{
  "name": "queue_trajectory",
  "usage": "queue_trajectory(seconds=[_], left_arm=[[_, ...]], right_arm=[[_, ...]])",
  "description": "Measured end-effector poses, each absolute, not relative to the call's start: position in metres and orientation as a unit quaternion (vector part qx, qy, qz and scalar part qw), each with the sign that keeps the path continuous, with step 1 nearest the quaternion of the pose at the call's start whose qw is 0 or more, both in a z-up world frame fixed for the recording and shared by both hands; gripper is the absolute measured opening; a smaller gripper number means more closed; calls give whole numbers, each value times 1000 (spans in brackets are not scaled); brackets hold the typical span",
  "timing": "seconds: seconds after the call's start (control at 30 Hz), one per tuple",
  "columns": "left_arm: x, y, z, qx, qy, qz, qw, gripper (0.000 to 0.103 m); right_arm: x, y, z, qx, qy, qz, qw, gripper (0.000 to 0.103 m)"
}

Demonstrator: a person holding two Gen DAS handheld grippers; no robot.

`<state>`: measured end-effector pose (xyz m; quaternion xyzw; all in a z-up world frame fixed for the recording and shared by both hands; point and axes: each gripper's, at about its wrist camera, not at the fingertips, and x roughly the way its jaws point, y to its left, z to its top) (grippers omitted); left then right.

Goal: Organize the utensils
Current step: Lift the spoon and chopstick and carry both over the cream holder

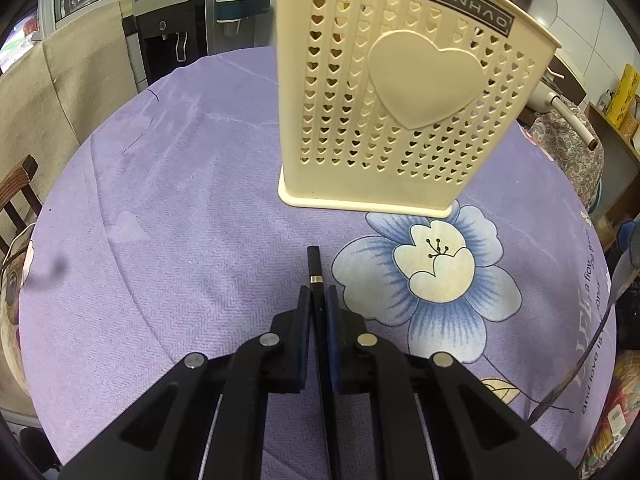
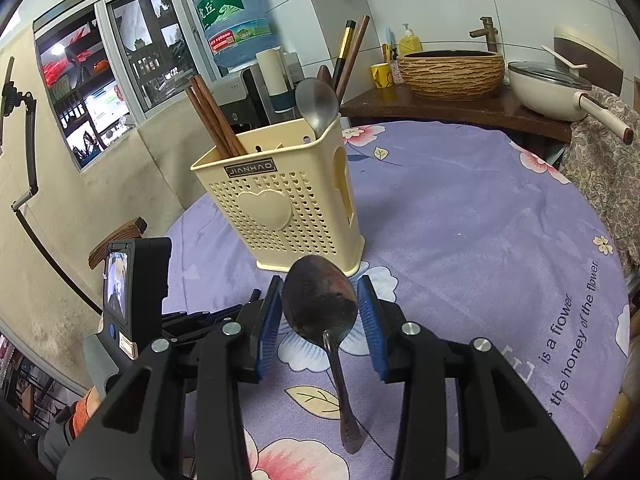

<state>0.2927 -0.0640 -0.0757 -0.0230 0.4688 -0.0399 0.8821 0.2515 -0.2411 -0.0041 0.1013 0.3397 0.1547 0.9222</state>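
Chopstick point(image 1: 315, 270), black and slender with a thin metal band near its end, sat pinched between the blue pads of the left gripper point(image 1: 319, 296); its long axis ran straight ahead along the fingers, tip pointing toward the holder point(image 1: 404, 92); the jaws were clamped tight on it. Spoon point(image 2: 320, 304), dark metal with a tarnished, mottled bowl and a thin curved handle, sat between the right gripper's point(image 2: 320, 300) fingers; bowl faced forward toward the holder, handle ran back toward the camera; the blue ribbed pads stood apart on either side of the bowl, and whether they touched it could not be told. The holder was cream plastic, boxy, its front punched with rows of small heart holes around one large raised heart, a dark label near the rim; it stood upright on the tablecloth point(image 2: 480, 216), just beyond both grippers. Inside it, brown wooden chopsticks point(image 2: 216, 120) leaned left; a shiny steel spoon point(image 2: 318, 106) stood bowl-up at the right corner, more dark sticks point(image 2: 348, 56) behind it. The cloth was soft lilac, woven, printed with blue and pink flowers.
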Motion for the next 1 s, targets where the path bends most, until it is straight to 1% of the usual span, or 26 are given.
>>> queue_trajectory(seconds=[0.13,0.3,0.43,0.73,0.9,1.0], left_arm=[[295,-61,-74,-34,468,-47,882,7],[286,-55,-59,-54,450,-63,889,7],[275,-47,-33,-70,422,-78,901,7],[228,-23,55,-94,316,-104,938,7],[215,-16,80,-97,284,-107,948,7],[216,-13,83,-97,282,-111,948,7]], right_arm=[[250,-239,-4,97,338,151,924,38],[247,-238,-3,87,333,148,927,38],[245,-238,-1,83,329,150,929,38],[231,-236,17,86,304,167,934,38],[226,-232,29,85,288,170,939,38],[226,-228,34,79,285,170,940,38]])
